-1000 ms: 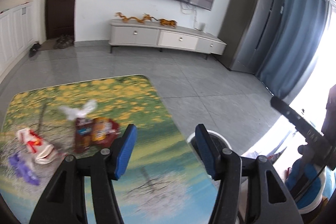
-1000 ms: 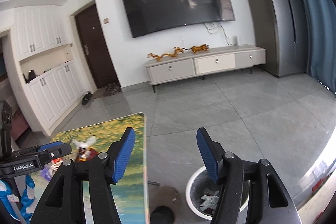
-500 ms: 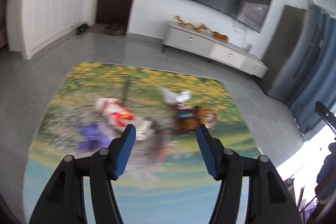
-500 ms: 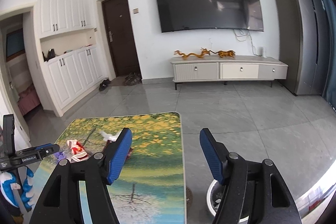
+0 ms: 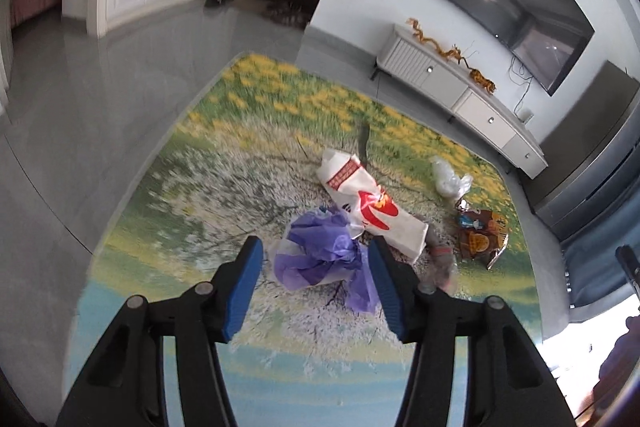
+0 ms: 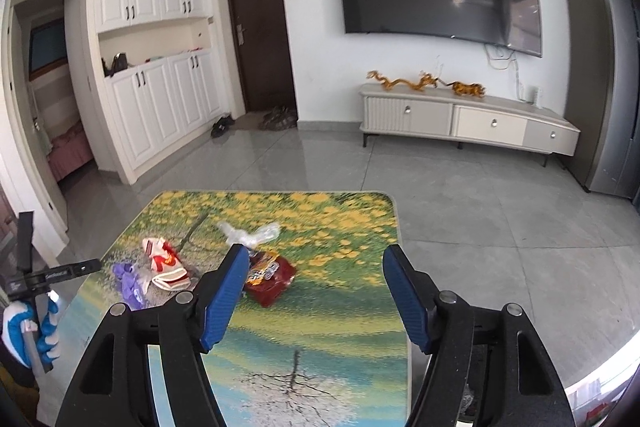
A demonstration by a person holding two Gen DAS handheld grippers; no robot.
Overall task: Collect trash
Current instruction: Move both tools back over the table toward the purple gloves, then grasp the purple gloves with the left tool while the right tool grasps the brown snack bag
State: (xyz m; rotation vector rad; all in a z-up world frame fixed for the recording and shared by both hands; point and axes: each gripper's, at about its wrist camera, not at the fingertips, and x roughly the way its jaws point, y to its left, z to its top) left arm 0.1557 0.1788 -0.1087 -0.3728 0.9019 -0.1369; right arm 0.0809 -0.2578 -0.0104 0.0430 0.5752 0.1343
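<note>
The left gripper (image 5: 314,285), spread wide, frames the crumpled purple wrapper (image 5: 322,253) on the counter (image 5: 200,187) (light, soft, probably crushable), best pinched across its bunched middle.

Purple crumpled bag (image 5: 320,259), white wrapper with red print (image 5: 370,207), dark red snack packet (image 6: 269,277), yellow-flowered green tabletop (image 5: 280,99)

Crinkled purple plastic bag (image 5: 320,259), glossy tile floor (image 6: 460,187).

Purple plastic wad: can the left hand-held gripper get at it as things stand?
Probably yes: the left hand-held gripper is open, the purple plastic wad lies just ahead between its fingers, nothing in between.
</note>
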